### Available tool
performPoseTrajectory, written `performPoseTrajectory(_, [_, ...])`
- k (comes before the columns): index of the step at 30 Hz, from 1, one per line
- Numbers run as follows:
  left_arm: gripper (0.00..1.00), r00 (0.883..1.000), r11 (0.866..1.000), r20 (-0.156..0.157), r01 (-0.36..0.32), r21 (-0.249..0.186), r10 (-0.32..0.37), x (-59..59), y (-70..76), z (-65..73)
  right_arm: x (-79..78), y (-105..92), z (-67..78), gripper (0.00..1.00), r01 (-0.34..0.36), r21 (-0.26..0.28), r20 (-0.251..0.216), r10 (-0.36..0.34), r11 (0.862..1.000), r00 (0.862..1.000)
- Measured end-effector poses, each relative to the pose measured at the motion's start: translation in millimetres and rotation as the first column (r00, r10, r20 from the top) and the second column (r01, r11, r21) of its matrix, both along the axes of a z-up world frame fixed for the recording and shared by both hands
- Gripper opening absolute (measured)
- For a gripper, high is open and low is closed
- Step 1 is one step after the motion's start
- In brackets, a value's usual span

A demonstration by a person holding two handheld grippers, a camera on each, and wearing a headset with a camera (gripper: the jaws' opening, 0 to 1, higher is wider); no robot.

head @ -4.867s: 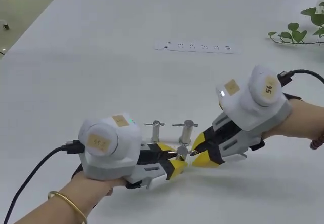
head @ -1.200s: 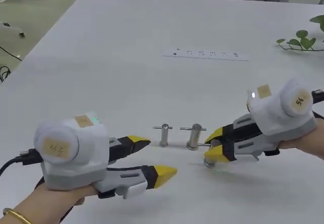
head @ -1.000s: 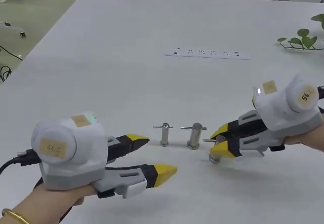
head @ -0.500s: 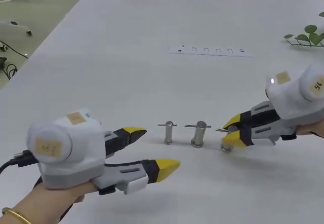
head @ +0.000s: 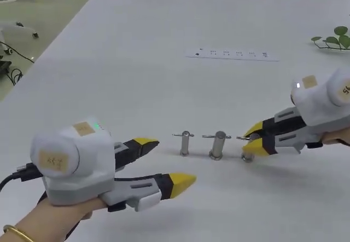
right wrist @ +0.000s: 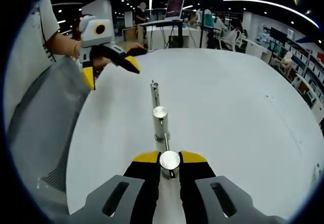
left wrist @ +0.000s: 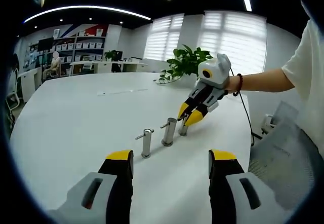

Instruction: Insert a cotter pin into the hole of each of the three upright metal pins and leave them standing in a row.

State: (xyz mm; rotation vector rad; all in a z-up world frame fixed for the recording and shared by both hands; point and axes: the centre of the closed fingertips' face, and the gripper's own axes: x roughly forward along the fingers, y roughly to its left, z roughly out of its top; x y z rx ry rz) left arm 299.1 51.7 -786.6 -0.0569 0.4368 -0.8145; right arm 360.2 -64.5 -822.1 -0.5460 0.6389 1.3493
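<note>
Near the front of the white table [head: 136,67], three upright metal pins [head: 218,145] stand in a row, two freestanding with cotter pins [head: 210,136] through, the third pin [right wrist: 169,161], apparently pinned too, clamped by the right gripper [head: 251,139], the left gripper [head: 170,161] wide and empty; only letting go seems to remain.

Tally: three metal pins [head: 185,145] [head: 217,147] [head: 247,156]; three cotter pins [head: 179,135] [head: 209,136] [head: 241,138]; one left gripper [head: 169,161]; one right gripper [head: 252,139]; one power strip [head: 232,54]; one plant [head: 331,38].

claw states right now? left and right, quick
Left claw: open, holding nothing.
Right claw: closed on the metal pin at the end of the row.
</note>
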Motion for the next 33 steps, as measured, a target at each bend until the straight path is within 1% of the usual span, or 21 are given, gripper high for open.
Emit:
performPoseTrajectory(2, [0.59,1.000,1.000,-0.002,0.003,0.003,-0.003,-0.8,-1.0,-0.8,-0.5,-0.2,-0.1,0.15,-0.005,0.005,-0.005,0.005,1.000,1.000])
performPoseTrajectory(4, [0.59,1.000,1.000,-0.004,0.007,0.005,-0.007,-1.1,-2.2,-1.5,-0.1,-0.3,-0.1,0.15,0.009,0.014,-0.017,-0.009,1.000,1.000])
performPoseTrajectory(7, [0.59,1.000,1.000,-0.006,0.010,0.007,-0.010,-1.1,-2.7,-2.2,-0.3,-0.1,0.2,0.15,0.004,0.022,-0.014,-0.004,1.000,1.000])
performPoseTrajectory(11, [0.60,1.000,1.000,-0.005,0.013,0.015,-0.013,-1.1,-2.3,-2.7,0.4,0.9,1.6,0.16,0.037,0.047,-0.043,-0.035,0.998,0.998])
performPoseTrajectory(14, [0.60,1.000,1.000,-0.001,0.014,0.016,-0.014,-1.6,-2.8,-1.9,3.0,1.7,4.1,0.19,0.049,0.051,-0.036,-0.047,0.997,0.998])
performPoseTrajectory(16, [0.61,1.000,1.000,0.000,0.014,0.023,-0.014,-2.2,-2.8,-2.6,3.4,2.7,5.5,0.20,0.062,0.056,-0.045,-0.060,0.996,0.997])
performPoseTrajectory(20, [0.61,1.000,1.000,0.003,0.012,0.026,-0.012,-3.0,-2.6,-1.5,3.4,1.9,6.1,0.26,0.090,0.054,-0.053,-0.087,0.994,0.995])
performPoseTrajectory(24, [0.63,1.000,0.999,0.007,0.006,0.042,-0.006,-2.8,0.4,0.2,1.6,0.8,9.9,0.33,0.143,0.059,-0.080,-0.138,0.988,0.987])
performPoseTrajectory(25, [0.63,1.000,0.999,0.006,0.004,0.042,-0.004,-2.8,0.9,0.6,1.1,-0.6,11.1,0.38,0.179,0.055,-0.101,-0.173,0.982,0.980])
performPoseTrajectory(27, [0.64,1.000,0.999,-0.004,-0.002,0.053,0.002,-3.0,3.1,-0.6,0.4,-1.9,14.6,0.44,0.214,0.060,-0.118,-0.206,0.975,0.971])
performPoseTrajectory(29, [0.65,1.000,0.998,-0.006,-0.002,0.064,0.002,-3.4,4.3,-1.1,-1.3,-2.7,18.5,0.48,0.222,0.072,-0.111,-0.214,0.972,0.971])
performPoseTrajectory(31, [0.66,1.000,0.998,-0.009,-0.008,0.064,0.008,-3.6,5.4,-0.2,-3.8,-4.9,24.2,0.49,0.253,0.082,-0.105,-0.245,0.964,0.964])
performPoseTrajectory(33, [0.66,1.000,0.998,-0.012,-0.016,0.064,0.016,-3.5,6.8,0.6,-6.9,-6.4,26.9,0.49,0.278,0.085,-0.115,-0.268,0.957,0.957])
